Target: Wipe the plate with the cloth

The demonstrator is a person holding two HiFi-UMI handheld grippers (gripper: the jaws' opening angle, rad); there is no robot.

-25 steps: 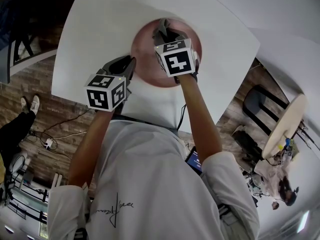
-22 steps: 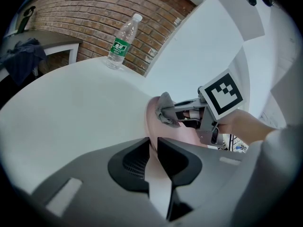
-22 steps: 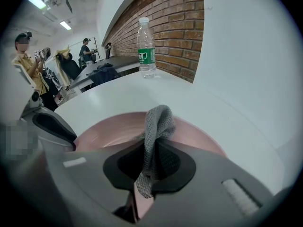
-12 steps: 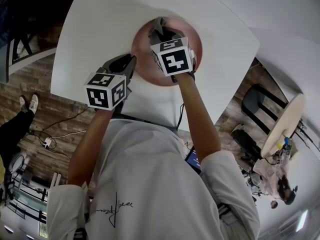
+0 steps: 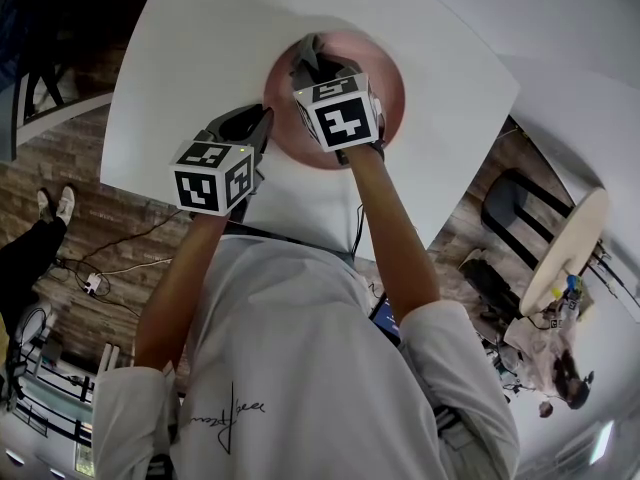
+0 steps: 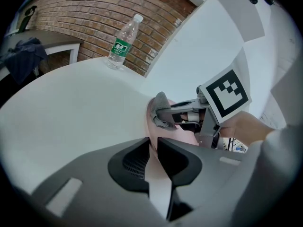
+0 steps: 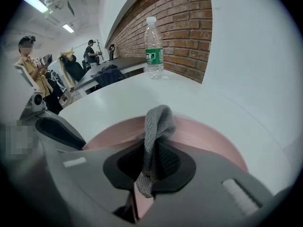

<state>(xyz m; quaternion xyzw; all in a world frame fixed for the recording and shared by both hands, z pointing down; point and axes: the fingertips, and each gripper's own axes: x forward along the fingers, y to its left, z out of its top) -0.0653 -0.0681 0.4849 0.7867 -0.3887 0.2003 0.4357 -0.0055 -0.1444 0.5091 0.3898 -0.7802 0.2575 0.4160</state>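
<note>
A pink plate (image 5: 388, 76) lies on the white table (image 5: 200, 48). My left gripper (image 5: 262, 124) holds its near-left rim: in the left gripper view the plate's edge (image 6: 185, 136) runs between the closed jaws of that gripper (image 6: 152, 146). My right gripper (image 5: 318, 64) points steeply down over the plate and is shut on a grey knitted cloth (image 5: 309, 52). In the right gripper view the cloth (image 7: 158, 122) is folded between that gripper's (image 7: 150, 151) jaws and bulges out onto the plate (image 7: 206, 137). From the left gripper view the cloth (image 6: 160, 104) touches the plate's surface.
A clear water bottle with a green label (image 7: 153, 41) stands at the table's far side by a brick wall, and shows as the bottle (image 6: 122, 41) in the left gripper view too. The table's curved edge (image 5: 130, 183) is close to my body. People (image 7: 31, 65) stand far off.
My right gripper has slid a little to the left across the plate with the cloth. The left gripper has stayed on the rim.
</note>
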